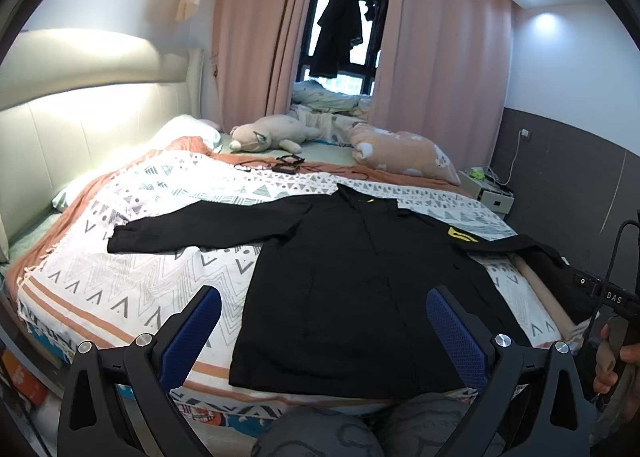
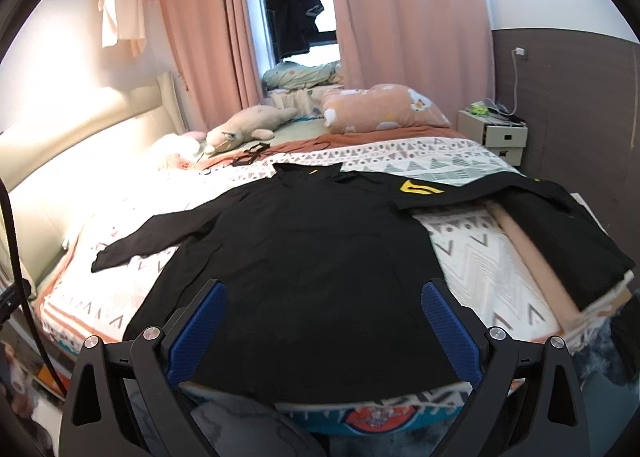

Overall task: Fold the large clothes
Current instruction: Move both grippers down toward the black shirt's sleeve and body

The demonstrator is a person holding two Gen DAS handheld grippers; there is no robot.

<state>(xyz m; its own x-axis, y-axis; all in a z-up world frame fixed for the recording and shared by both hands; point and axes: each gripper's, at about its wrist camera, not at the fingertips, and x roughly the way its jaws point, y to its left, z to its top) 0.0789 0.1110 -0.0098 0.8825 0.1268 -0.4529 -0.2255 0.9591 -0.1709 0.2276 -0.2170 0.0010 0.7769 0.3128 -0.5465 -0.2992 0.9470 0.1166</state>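
Left wrist: bed (image 1: 132, 257) under pink curtains; black jacket (image 1: 360, 297) lies flat, sleeves spread, unfolded; my left hand-held gripper (image 1: 324, 321) gapes empty | Right wrist: right hand-held gripper (image 2: 324, 317) wide apart above hem; every fold, I judge, remains.

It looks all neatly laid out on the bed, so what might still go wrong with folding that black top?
Three risks, as guesses. The black top's right sleeve drapes toward the bed's edge and might slide off when pulled. The hem sits at the near edge, so a tug could drag the garment down. Both grippers, left and right, are open and could pinch the patterned blanket along with the cloth.
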